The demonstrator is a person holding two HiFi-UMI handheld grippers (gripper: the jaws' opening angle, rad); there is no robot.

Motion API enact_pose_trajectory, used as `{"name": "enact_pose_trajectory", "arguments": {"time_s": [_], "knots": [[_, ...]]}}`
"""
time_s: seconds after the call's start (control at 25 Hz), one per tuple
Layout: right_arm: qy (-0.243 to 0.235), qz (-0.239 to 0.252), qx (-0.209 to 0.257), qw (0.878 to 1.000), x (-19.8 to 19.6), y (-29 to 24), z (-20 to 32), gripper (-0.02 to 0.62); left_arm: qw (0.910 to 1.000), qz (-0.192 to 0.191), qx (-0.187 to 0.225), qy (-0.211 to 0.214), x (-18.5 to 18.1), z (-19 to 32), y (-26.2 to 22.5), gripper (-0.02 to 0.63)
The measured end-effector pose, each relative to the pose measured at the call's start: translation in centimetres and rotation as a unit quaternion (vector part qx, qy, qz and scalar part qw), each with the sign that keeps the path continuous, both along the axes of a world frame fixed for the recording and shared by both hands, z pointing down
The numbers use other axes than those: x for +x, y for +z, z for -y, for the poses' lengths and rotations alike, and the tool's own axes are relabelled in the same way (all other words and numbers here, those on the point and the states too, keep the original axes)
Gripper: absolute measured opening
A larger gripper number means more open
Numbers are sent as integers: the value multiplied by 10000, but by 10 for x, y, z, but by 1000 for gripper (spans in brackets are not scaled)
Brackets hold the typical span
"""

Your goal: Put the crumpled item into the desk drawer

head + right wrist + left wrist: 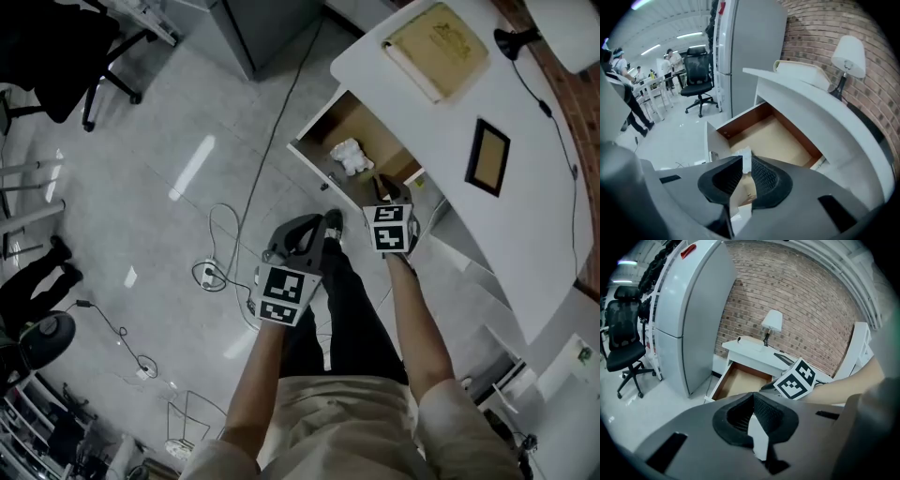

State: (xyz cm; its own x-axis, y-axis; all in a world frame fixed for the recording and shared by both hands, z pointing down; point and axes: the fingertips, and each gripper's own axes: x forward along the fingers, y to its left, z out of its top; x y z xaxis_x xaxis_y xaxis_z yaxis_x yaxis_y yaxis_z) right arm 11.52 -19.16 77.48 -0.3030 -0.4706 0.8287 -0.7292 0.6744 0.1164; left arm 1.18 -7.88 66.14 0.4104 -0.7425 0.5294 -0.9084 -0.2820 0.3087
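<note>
Right gripper (746, 164), jaws slightly parted and empty, is nearer: paper (351, 156) lies just ahead, inside drawer (366, 120). Left gripper (752, 398) jaws clenched.

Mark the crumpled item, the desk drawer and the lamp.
crumpled item (350, 156), head view, its white middle.
desk drawer (367, 129), head view, bare wooden bottom.
lamp (849, 50), right gripper view, shade.

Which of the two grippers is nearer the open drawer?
The right gripper: it hangs at the front of the drawer, close to the crumpled paper inside, while the left gripper is farther back over the floor.
</note>
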Motion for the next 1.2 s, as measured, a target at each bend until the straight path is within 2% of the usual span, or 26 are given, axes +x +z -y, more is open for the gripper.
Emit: {"name": "enact_pose_trajectory", "arguments": {"time_s": [0.28,0.56,0.84,1.2], "knots": [[797,420,157,9958,23,-64,-42,80,9994,-8,97,323,7,-18,-44,15],[1514,1026,255,9828,28,-126,-89,80,9989,-145,221,376,7,-30,-84,15],[1664,1320,409,9763,46,-175,-125,80,9981,-43,161,599,14,-43,-121,15],[1785,1746,568,9667,42,-229,-153,80,9941,-72,482,973,38,-42,-168,15]]}}
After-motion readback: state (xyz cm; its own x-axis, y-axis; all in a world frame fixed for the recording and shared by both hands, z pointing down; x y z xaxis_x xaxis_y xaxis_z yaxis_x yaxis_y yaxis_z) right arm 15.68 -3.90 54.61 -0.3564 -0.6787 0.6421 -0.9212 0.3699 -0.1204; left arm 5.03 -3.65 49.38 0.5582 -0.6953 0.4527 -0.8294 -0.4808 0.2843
